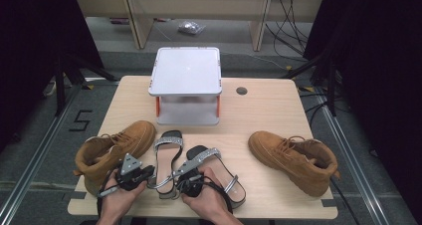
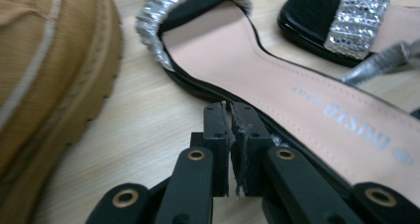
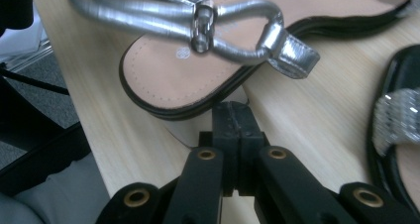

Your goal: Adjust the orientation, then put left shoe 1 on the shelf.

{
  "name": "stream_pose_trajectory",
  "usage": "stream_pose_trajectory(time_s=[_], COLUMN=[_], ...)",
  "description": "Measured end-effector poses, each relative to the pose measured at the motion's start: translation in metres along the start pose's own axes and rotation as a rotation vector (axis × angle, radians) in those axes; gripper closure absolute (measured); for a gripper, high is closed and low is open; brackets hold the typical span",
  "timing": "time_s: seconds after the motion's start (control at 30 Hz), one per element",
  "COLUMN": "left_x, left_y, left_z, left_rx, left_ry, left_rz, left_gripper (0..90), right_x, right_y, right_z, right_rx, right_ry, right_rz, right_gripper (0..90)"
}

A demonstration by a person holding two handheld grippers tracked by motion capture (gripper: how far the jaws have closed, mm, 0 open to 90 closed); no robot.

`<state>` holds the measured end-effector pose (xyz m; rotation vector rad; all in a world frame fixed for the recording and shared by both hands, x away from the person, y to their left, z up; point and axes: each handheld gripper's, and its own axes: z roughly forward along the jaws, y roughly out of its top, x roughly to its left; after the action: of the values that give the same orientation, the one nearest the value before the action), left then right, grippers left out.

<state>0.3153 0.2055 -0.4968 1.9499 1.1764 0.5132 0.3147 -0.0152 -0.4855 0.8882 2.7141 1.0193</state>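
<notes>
Two black sandals with silver straps lie side by side on the wooden table [image 1: 263, 110], the left sandal [image 1: 168, 158] and the right sandal [image 1: 224, 175]. My left gripper [image 1: 148, 177] is shut with nothing in it. In the left gripper view its tips [image 2: 230, 127] sit at the edge of the left sandal [image 2: 297, 85], and the right sandal's toe [image 2: 317, 16] lies beyond. My right gripper [image 1: 178, 178] is shut and empty too. Its tips [image 3: 236, 120] rest against the heel of the left sandal [image 3: 183, 75], under the buckled silver strap [image 3: 198, 16].
A tan boot [image 1: 112, 153] lies close to the left of my left gripper, its sole [image 2: 94, 70] beside the jaws. Its mate [image 1: 296, 160] lies at the right. A white two-level rack [image 1: 185, 70] stands at the back. The table's near edge [image 3: 84, 115] runs just behind the sandal's heel.
</notes>
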Motion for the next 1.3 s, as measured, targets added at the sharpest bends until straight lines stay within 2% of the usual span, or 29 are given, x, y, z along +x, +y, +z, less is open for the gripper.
stream_pose_trajectory(time_s=[0.1,0.13,0.17,0.2,0.23,0.27,0.3,0.37,0.4,0.43,0.47,0.5,0.53,0.57,0.63,0.67,0.7,0.73,0.77,0.8,0.93,0.97,1.0,1.03,1.13,1.2,1.23,1.27,1.3], left_x=[0.002,0.005,0.002,0.005,0.005,0.003,0.003,0.001,-0.004,-0.004,-0.005,-0.007,-0.012,-0.012,-0.014,-0.016,-0.018,-0.019,-0.019,-0.019,-0.022,-0.026,-0.025,-0.025,-0.027,-0.027,-0.026,-0.026,-0.026], left_y=[0.003,0.006,0.005,0.007,0.007,0.010,0.010,0.014,0.019,0.019,0.025,0.028,0.035,0.040,0.044,0.047,0.049,0.052,0.052,0.054,0.058,0.057,0.060,0.060,0.058,0.060,0.060,0.063,0.063], left_z=[-0.002,-0.005,-0.006,-0.006,-0.006,-0.007,-0.007,-0.009,-0.013,-0.013,-0.015,-0.016,-0.018,-0.019,-0.018,-0.016,-0.015,-0.009,-0.009,-0.008,-0.001,0.000,0.004,0.004,0.011,0.012,0.013,0.017,0.017], left_rx=[-0.031,-0.036,-0.032,-0.040,-0.040,-0.060,-0.060,-0.071,-0.076,-0.076,-0.092,-0.095,-0.101,-0.108,-0.108,-0.095,-0.078,-0.032,-0.032,0.004,0.026,0.032,0.048,0.048,0.111,0.138,0.154,0.179,0.179], left_ry=[0.008,0.012,0.014,0.009,0.009,0.000,0.000,-0.005,-0.008,-0.008,-0.006,-0.008,-0.003,-0.008,-0.017,-0.009,0.000,0.009,0.009,0.028,0.043,0.043,0.043,0.043,0.022,0.021,0.018,0.022,0.022], left_rz=[0.025,0.053,-0.007,0.041,0.041,0.013,0.013,0.015,-0.028,-0.028,0.007,-0.010,-0.036,-0.010,-0.009,0.000,0.001,0.032,0.032,0.058,0.070,0.022,0.061,0.061,-0.013,-0.031,-0.043,-0.067,-0.067], left_gripper=[84.1,83.8,83.6,82.8,81.7,79.6,76.5,67.2,62.3,58.3,58.3,53.4,46.2,44.0,42.4,37.1,37.1,35.2,34.6,34.6,36.6,36.4,35.4,35.4,34.9,34.4,34.4,33.5,33.2], right_x=[0.003,0.004,0.007,0.007,0.009,0.006,0.006,0.003,0.001,0.001,-0.004,-0.011,-0.020,-0.022,-0.028,-0.035,-0.035,-0.042,-0.042,-0.043,-0.047,-0.047,-0.049,-0.049,-0.053,-0.056,-0.056,-0.058,-0.058], right_y=[0.001,0.000,0.000,0.000,-0.001,-0.001,-0.001,0.000,0.000,0.000,0.000,-0.001,-0.003,-0.004,-0.007,-0.010,-0.010,-0.012,-0.012,-0.012,-0.012,-0.012,-0.012,-0.012,-0.011,-0.013,-0.013,-0.012,-0.012], right_z=[0.001,0.005,0.005,0.006,0.007,0.008,0.008,-0.005,-0.013,-0.013,-0.019,-0.026,-0.040,-0.044,-0.048,-0.058,-0.058,-0.064,-0.064,-0.066,-0.074,-0.076,-0.077,-0.077,-0.080,-0.078,-0.078,-0.082,-0.082], right_rx=[0.008,-0.014,-0.009,-0.017,-0.008,-0.023,-0.023,-0.019,-0.012,-0.012,-0.038,-0.078,-0.065,-0.066,-0.082,-0.093,-0.093,-0.106,-0.106,-0.104,-0.112,-0.111,-0.110,-0.110,-0.122,-0.153,-0.153,-0.118,-0.118], right_ry=[0.024,0.033,0.032,0.034,0.019,0.032,0.032,0.036,0.024,0.024,0.019,-0.007,-0.017,-0.020,-0.040,-0.047,-0.047,-0.064,-0.064,-0.065,-0.075,-0.079,-0.083,-0.083,-0.090,-0.110,-0.110,-0.098,-0.098], right_rz=[0.015,-0.014,0.012,0.006,0.030,-0.019,-0.019,0.000,0.038,0.038,0.037,0.016,0.067,0.096,0.089,0.147,0.147,0.157,0.157,0.173,0.202,0.205,0.196,0.196,0.199,0.186,0.186,0.204,0.204], right_gripper=[90.0,90.0,90.0,90.0,88.9,87.0,87.0,80.1,77.4,77.4,74.8,70.8,65.6,63.4,61.2,57.3,57.3,53.5,53.5,52.1,49.1,48.5,47.7,47.7,46.5,46.3,46.3,45.9,45.9])
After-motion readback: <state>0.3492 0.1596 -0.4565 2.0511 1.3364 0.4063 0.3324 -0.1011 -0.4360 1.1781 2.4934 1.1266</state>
